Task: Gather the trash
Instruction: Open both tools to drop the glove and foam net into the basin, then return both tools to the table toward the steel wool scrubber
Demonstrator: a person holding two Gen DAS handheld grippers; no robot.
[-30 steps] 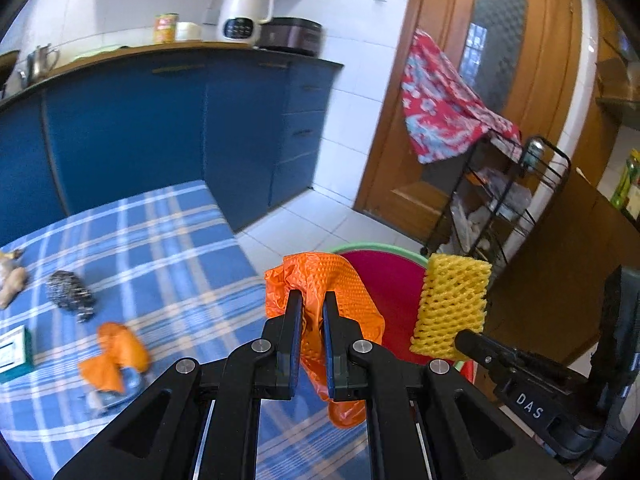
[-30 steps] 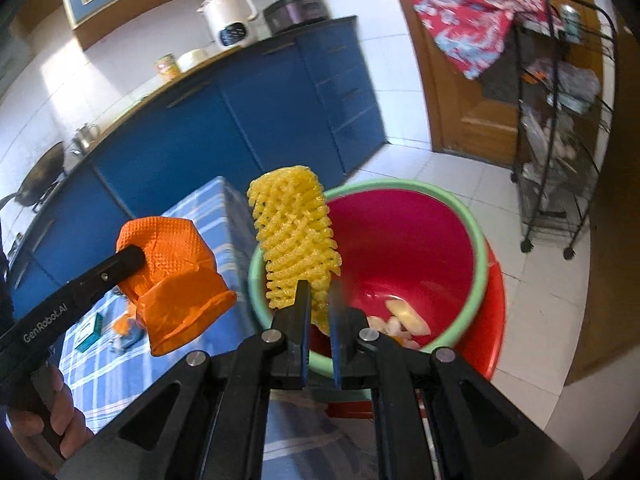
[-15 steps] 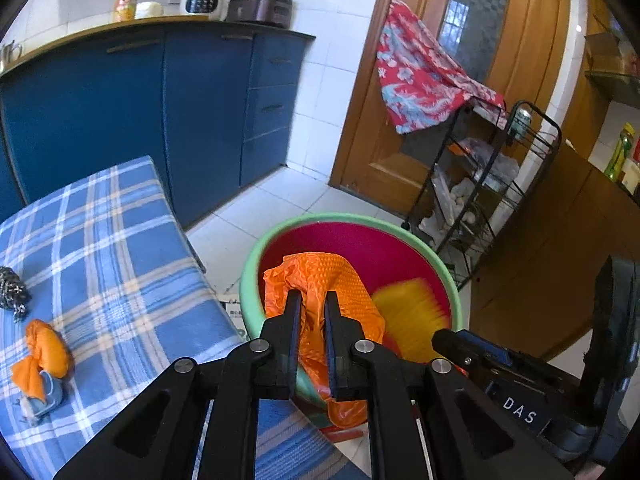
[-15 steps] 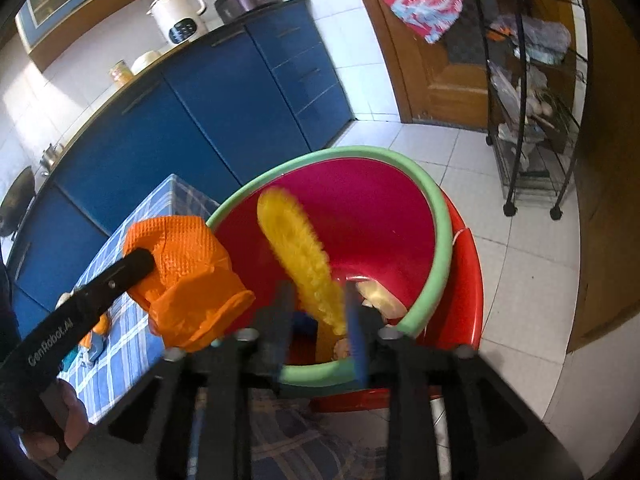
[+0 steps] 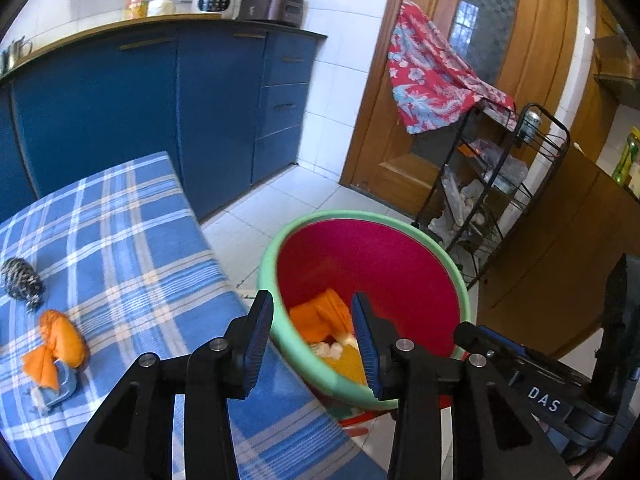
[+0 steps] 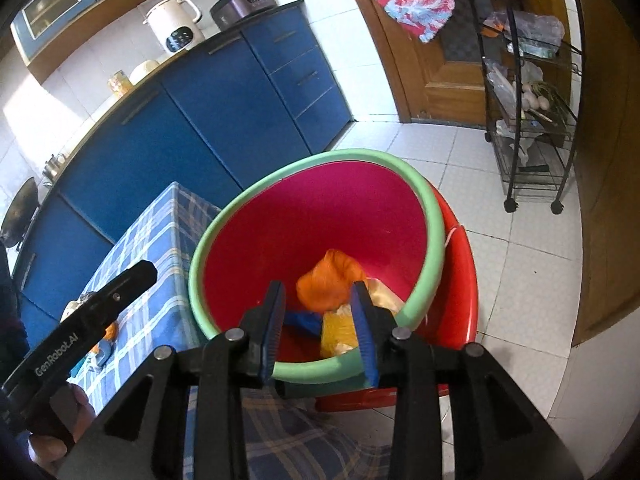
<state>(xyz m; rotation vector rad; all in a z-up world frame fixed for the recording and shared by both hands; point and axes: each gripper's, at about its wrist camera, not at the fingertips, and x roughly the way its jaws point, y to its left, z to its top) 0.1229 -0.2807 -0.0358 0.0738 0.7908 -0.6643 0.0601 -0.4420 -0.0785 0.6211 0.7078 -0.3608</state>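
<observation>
A red bin with a green rim point(image 5: 360, 216) point(image 6: 320, 158) stands on the floor beside the blue checked table point(image 5: 120, 240). Inside it lie an orange foam net point(image 5: 320, 316) point(image 6: 332, 280) and a yellow foam net point(image 5: 348, 364) point(image 6: 338, 332) on other scraps. My left gripper point(image 5: 312, 304) hangs over the bin's near rim, its jaws opening with nothing between them. My right gripper point(image 6: 318, 288) is open over the same rim and holds nothing. On the table remain an orange scrap point(image 5: 60, 340) and a dark tangled ball point(image 5: 22, 280).
Blue cabinets point(image 5: 160, 112) run behind the table, with a kettle and a cooker on the counter. A black wire rack point(image 5: 500, 184) stands by the wooden door, a red patterned cloth point(image 5: 432, 80) draped on it. A red basin point(image 6: 460, 280) sits under the bin on the white tiled floor.
Both grippers came down over the bin and opened. The yellow net dropped from the right gripper, then the orange net from the left, and both now lie in the bin.
</observation>
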